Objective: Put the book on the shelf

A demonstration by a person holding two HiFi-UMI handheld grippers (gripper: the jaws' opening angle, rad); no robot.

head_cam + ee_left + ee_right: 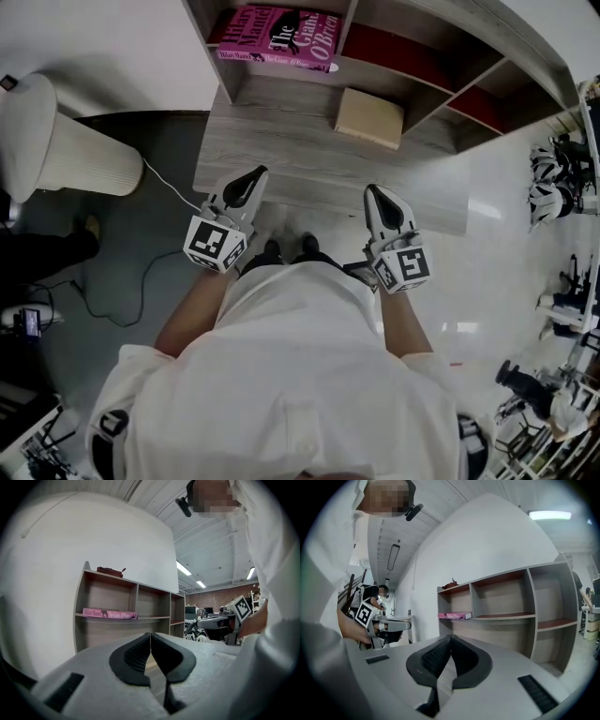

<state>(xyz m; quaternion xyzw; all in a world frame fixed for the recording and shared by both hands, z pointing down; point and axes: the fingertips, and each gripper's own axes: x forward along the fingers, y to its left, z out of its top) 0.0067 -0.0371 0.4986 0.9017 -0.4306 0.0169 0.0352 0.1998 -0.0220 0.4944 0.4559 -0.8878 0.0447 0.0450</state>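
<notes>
Already shelved, but not safe from a knock

Seemingly the job was done. The pink book point(277, 37) lay flat in the left compartment of the shelf point(281, 141), at 12 o'clock in my head view, with its front edge close to the lip. The left gripper point(253, 178) and right gripper point(375, 195) were both fully closed on nothing. They sat below the book at 7 and 5 o'clock, just short of the shelf.

My worry was that lip: a careless swing upward could catch the book and drag it off. The tan block point(370, 117), at 4 o'clock from the book on the lower ledge, sat straight ahead of the right gripper and could be shoved. With the jaws closed I judged I could catch nothing quickly. A cable point(171, 184) on the floor at 8 o'clock might also snag a backward step.
</notes>
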